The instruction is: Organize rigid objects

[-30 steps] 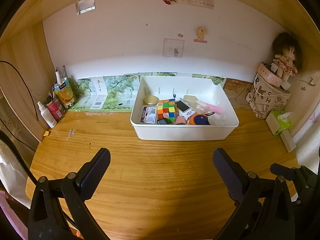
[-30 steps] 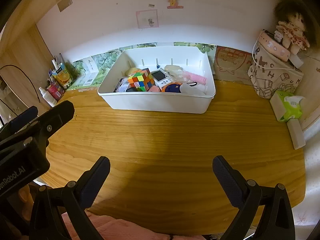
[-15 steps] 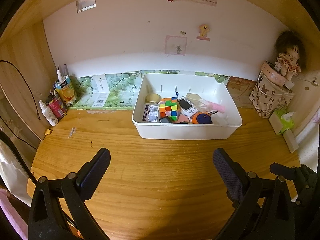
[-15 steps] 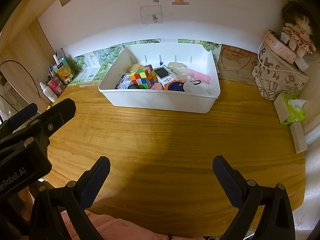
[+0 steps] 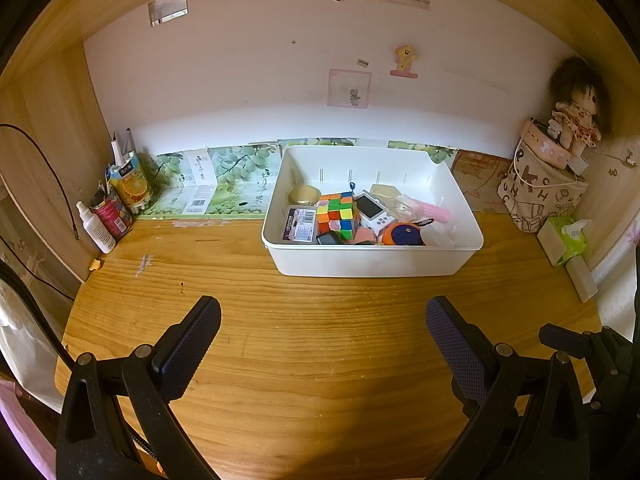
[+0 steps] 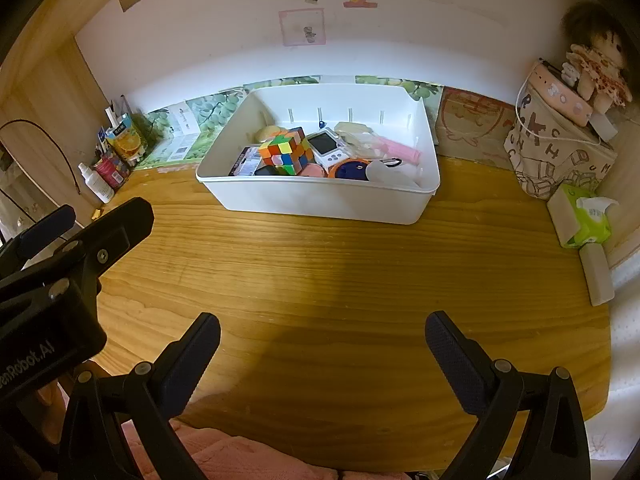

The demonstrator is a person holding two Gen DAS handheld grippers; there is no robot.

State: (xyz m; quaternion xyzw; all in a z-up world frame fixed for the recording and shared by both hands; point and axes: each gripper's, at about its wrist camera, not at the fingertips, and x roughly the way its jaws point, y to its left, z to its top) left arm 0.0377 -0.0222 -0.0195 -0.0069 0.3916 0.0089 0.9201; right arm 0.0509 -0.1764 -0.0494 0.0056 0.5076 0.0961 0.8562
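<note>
Pink cloth [image 6: 224, 456] (right wrist view only) edges the desk [image 6: 340, 280].

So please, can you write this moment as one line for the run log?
left hand-held gripper: open, empty | right hand-held gripper: open, empty | white bin: on desk, holds cube and small items

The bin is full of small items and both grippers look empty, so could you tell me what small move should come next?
Probably ease the right gripper forward toward the bin. Both sets of jaws stand open and empty over bare desk, well short of it, and the cube sits on top, easiest to take first.
</note>
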